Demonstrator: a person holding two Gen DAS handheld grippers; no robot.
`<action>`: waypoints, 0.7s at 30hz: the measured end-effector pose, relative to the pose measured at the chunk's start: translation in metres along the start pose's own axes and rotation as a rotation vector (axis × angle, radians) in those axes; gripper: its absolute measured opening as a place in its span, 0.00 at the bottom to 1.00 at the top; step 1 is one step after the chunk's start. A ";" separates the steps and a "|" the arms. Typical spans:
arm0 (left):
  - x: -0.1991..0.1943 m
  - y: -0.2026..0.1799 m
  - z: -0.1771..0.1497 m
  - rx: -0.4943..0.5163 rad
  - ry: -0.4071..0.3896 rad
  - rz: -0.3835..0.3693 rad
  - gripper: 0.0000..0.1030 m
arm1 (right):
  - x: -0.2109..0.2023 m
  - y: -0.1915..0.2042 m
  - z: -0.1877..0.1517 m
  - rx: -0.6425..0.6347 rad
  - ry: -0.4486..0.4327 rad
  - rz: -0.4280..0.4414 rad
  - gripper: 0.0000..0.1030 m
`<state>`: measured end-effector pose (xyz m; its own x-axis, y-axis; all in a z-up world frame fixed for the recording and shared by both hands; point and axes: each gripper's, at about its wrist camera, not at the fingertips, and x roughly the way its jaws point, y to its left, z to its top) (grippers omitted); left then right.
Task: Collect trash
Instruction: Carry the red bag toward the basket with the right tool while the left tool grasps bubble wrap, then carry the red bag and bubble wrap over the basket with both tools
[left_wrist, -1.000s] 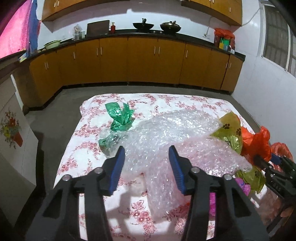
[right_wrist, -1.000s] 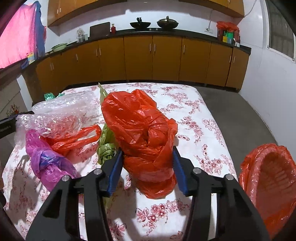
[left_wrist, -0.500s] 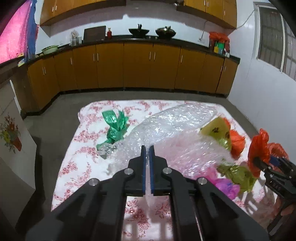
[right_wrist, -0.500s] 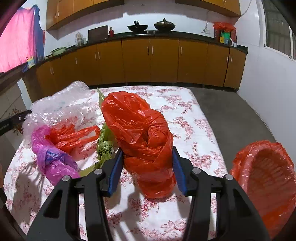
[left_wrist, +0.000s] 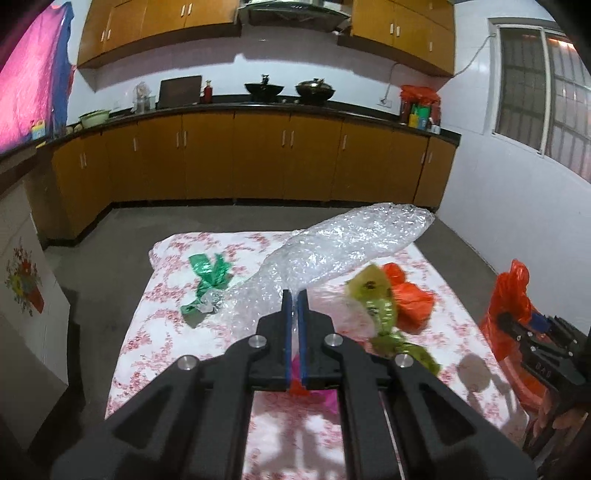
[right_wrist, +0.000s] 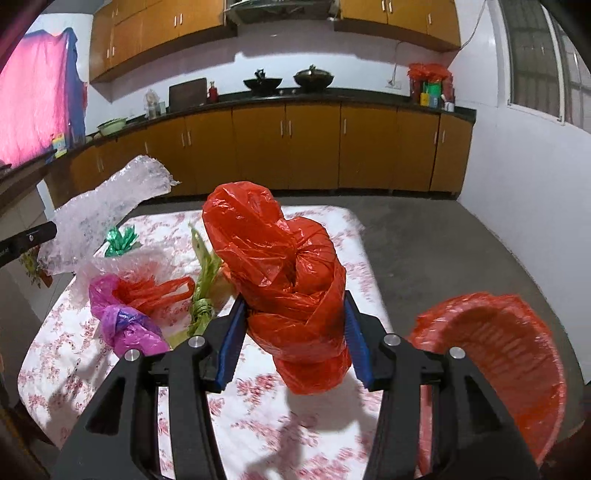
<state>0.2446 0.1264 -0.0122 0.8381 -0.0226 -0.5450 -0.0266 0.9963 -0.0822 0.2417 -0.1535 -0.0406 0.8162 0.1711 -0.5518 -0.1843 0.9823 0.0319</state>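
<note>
Bubble wrap (left_wrist: 354, 243): clear crinkled sheet, pinched at its near end between the left gripper's (left_wrist: 294, 308) blue fingers (left_wrist: 286, 325), which are closed almost together on it. The sheet slants up and away to the right, lifted off the floral-cloth counter (left_wrist: 162, 325). The right wrist view shows it only from the side, at far left (right_wrist: 110, 206), with the left gripper's black body barely in frame.

Red bag bundle (right_wrist: 288, 280): knotted, glossy red plastic, standing upright between the right gripper's (right_wrist: 293, 332) fingers (right_wrist: 231, 343), both blue pads pressed against its sides at about half spread; its bottom hangs clear above the cloth. The left wrist view shows only its top (left_wrist: 511, 291) at far right.

Only in the right wrist view: red-lined basket (right_wrist: 517, 362) at lower right, beside the counter; purple bag (right_wrist: 125, 325).

On the counter, in both views: green bag (left_wrist: 208, 280), yellow-green bag (left_wrist: 376, 295), second red bag (left_wrist: 410, 299).
</note>
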 end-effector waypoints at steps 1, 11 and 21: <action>-0.002 -0.004 0.000 0.001 0.000 -0.007 0.04 | -0.008 -0.004 0.001 -0.001 -0.009 -0.007 0.49; -0.022 -0.072 -0.003 0.047 -0.010 -0.111 0.04 | -0.067 -0.041 0.009 0.024 -0.074 -0.076 0.49; -0.023 -0.130 -0.012 0.055 0.001 -0.216 0.04 | -0.107 -0.087 -0.002 0.081 -0.092 -0.175 0.49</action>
<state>0.2228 -0.0040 0.0009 0.8207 -0.2365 -0.5201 0.1839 0.9712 -0.1514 0.1692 -0.2575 0.0143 0.8791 0.0003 -0.4766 0.0057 0.9999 0.0112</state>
